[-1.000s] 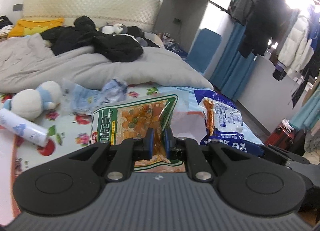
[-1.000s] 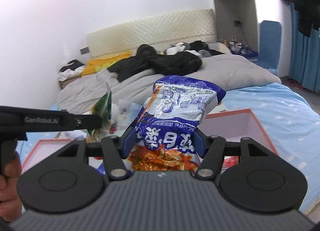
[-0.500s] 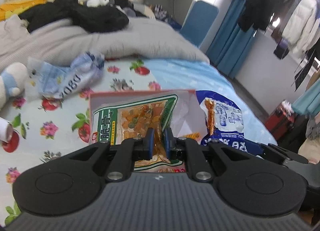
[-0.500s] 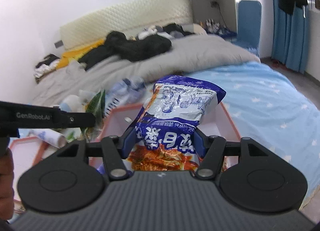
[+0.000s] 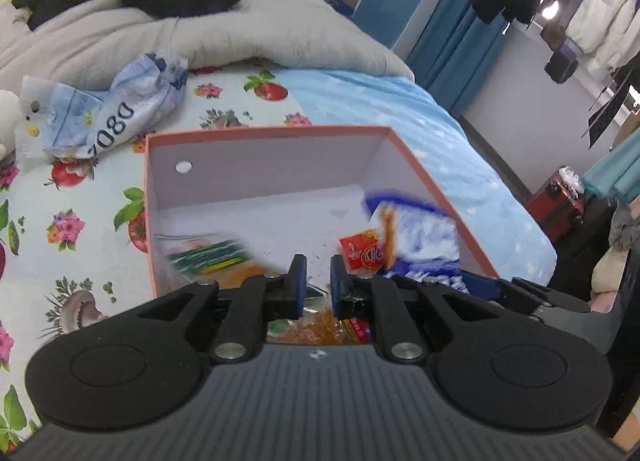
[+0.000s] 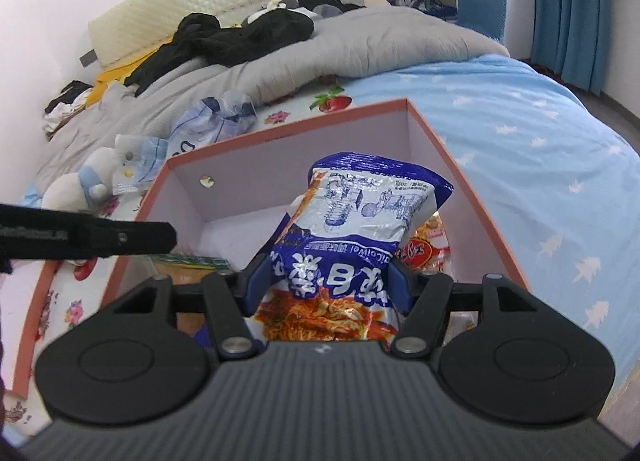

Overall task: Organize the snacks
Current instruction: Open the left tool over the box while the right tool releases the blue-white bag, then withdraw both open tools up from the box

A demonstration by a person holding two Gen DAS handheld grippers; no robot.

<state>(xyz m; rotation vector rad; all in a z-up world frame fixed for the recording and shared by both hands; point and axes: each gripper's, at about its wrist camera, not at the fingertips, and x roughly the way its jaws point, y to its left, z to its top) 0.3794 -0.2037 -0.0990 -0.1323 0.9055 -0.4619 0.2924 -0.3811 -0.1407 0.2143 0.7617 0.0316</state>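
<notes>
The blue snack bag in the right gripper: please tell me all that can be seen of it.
The blue bag is glossy, crinkled plastic, blue and silver with white characters and an orange food picture at its lower end. It stands nearly upright over the open box, its crimped end up. The right gripper is shut on its lower part, fingers pressing both sides.

Motion-blurred green snack packet (image 5: 208,257), lower part behind left hand-held gripper (image 5: 316,281).

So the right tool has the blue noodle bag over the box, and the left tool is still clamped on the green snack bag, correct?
Not quite. The left wrist view shows the left tool with a gap between its fingers and nothing pinched; the green snack bag lies blurred in the box, released. The right tool does have the blue noodle bag over the box.
</notes>
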